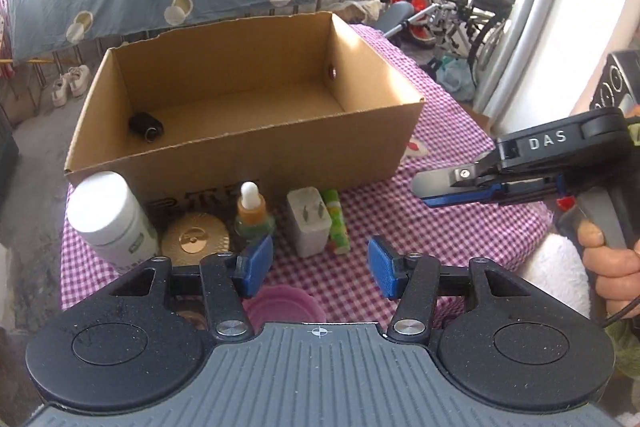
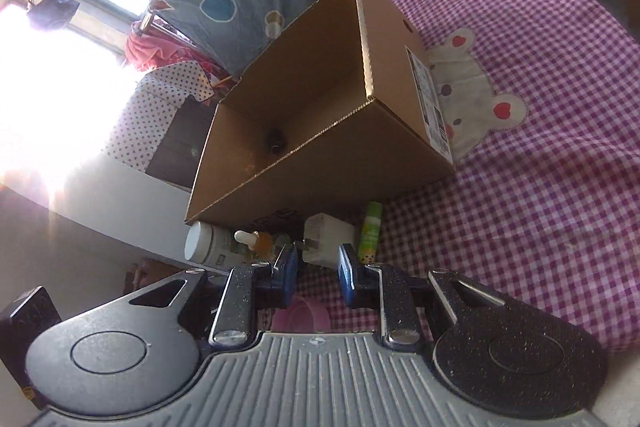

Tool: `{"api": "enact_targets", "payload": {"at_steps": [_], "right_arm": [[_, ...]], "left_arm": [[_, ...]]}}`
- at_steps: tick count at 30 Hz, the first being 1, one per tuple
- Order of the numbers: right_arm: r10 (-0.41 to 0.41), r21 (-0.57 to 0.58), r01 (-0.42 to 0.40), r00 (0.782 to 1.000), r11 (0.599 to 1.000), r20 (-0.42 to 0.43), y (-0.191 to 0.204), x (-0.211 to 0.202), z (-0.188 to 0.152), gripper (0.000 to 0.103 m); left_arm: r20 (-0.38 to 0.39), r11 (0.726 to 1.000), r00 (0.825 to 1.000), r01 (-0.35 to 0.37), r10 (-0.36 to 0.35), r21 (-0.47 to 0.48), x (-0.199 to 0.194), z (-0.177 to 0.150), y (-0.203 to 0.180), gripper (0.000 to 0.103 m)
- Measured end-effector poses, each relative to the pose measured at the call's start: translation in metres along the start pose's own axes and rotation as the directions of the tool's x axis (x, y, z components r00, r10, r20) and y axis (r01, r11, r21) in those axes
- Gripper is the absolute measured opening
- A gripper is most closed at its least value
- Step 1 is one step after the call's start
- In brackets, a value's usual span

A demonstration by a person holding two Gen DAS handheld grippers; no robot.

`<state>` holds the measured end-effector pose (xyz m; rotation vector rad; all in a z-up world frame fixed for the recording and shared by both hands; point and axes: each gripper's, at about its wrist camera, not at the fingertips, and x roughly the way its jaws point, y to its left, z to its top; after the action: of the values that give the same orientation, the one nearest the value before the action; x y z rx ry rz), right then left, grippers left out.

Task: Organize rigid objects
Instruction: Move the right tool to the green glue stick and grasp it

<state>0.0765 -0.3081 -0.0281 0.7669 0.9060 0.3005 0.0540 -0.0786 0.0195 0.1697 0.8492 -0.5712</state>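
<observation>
While the cardboard box (image 1: 248, 99) stands open on the checked cloth (image 1: 420, 227), one small dark cylinder (image 1: 146, 127) lies on its side in the near left corner inside. Along the box's near wall stands a row — white bottle (image 1: 110, 217), gold lid (image 1: 196, 237), dropper bottle (image 1: 251, 211) upright, white plug adapter (image 1: 309, 227) with prongs facing up, and a green tube (image 1: 337, 221) whose long axis runs toward the box. The left claw (image 1: 320, 267) is apart and empty, short of the row. The right claw (image 2: 318, 269) is nearly together, empty — just short of the adapter.
</observation>
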Motion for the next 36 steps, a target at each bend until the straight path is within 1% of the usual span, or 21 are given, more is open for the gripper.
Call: {"api": "enact_targets", "payload": {"at_steps": [2,4,7,9,13,17,20,23,28,31,36], "right_arm": [[-0.042,-0.008,0.042,0.999,0.999,-0.006,-0.010,0.006,-0.009,0.025],[-0.066,-0.029,0.066,0.998,0.997,-0.008,-0.012,0.016,-0.010,0.025],[-0.093,-0.079,0.092,0.996,0.993,-0.013,-0.007,0.030,-0.002,0.025],[-0.109,-0.110,0.106,0.994,0.988,-0.022,-0.004,0.040,0.003,0.025],[-0.156,-0.167,0.145,0.986,0.975,-0.053,-0.001,0.065,0.013,0.025],[-0.189,-0.214,0.168,0.979,0.962,-0.082,0.001,0.087,0.018,0.025],[-0.200,-0.233,0.171,0.974,0.957,-0.105,0.001,0.096,0.020,0.025],[-0.213,-0.265,0.179,0.971,0.947,-0.105,0.007,0.104,0.021,0.025],[-0.236,-0.311,0.193,0.966,0.931,-0.108,0.015,0.111,0.019,0.025],[-0.243,-0.328,0.197,0.964,0.924,-0.106,0.016,0.112,0.019,0.022],[-0.238,-0.313,0.195,0.965,0.930,-0.107,0.012,0.105,0.018,0.020]], "left_arm": [[0.001,0.997,0.999,-0.045,0.045,0.068,0.013,-0.009,-0.023,0.052],[0.004,0.990,0.997,-0.079,0.079,0.118,0.025,-0.013,-0.039,0.052],[0.018,0.984,0.996,-0.088,0.087,0.153,0.038,-0.013,-0.052,0.050],[0.011,0.981,0.995,-0.097,0.097,0.168,0.045,-0.012,-0.056,0.047],[-0.012,0.980,0.994,-0.104,0.108,0.170,0.059,-0.013,-0.055,0.043],[-0.034,0.980,0.992,-0.115,0.122,0.161,0.070,-0.011,-0.051,0.040],[-0.042,0.981,0.992,-0.110,0.118,0.162,0.075,-0.010,-0.052,0.040],[-0.051,0.984,0.993,-0.095,0.104,0.153,0.079,-0.010,-0.052,0.040],[-0.052,0.985,0.995,-0.079,0.087,0.151,0.080,-0.013,-0.052,0.040],[-0.050,0.985,0.995,-0.075,0.083,0.153,0.079,-0.011,-0.052,0.040],[-0.050,0.985,0.996,-0.064,0.073,0.160,0.078,-0.011,-0.055,0.040]]}}
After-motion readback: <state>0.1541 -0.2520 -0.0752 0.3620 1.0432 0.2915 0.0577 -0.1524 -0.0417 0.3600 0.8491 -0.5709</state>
